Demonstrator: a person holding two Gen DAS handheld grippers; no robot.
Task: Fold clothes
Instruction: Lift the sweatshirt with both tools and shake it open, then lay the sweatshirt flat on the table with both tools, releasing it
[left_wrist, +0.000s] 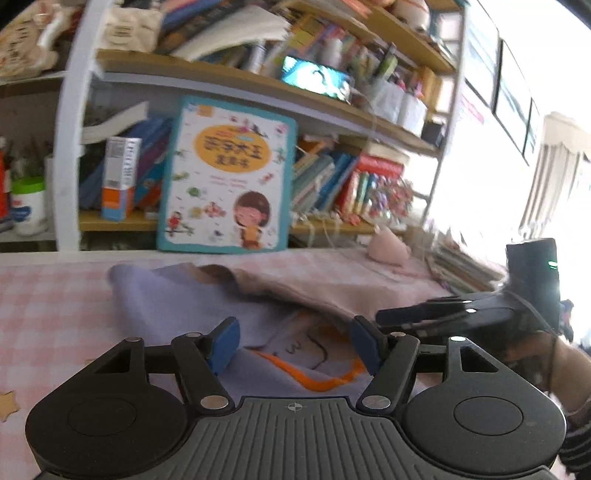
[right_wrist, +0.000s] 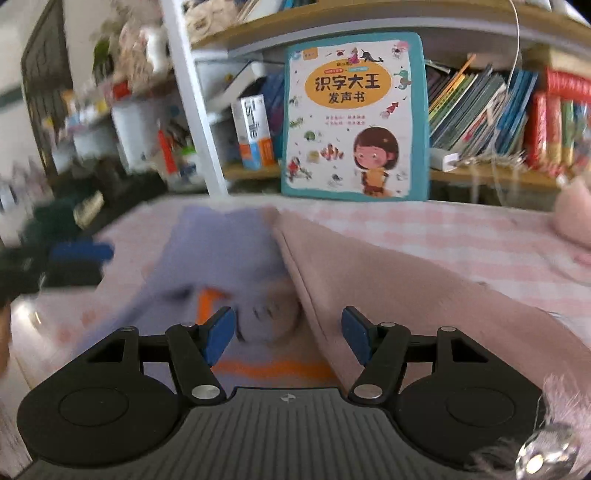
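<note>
I count two grippers: my left gripper (left_wrist: 293, 341) and my right gripper (right_wrist: 288, 334), each with two blue pads, so four pads. Two garments on the near table (left_wrist: 55, 295): one purple top (left_wrist: 177, 299) on the left, one pink garment (right_wrist: 388, 280) on the right, overlapping it. One big picture book (right_wrist: 354, 118) stands far, against the shelf. One white-and-orange box (right_wrist: 255, 133) left of it. One pink soft thing (left_wrist: 388, 249) far right. Shelf books too blurred to count.
</note>
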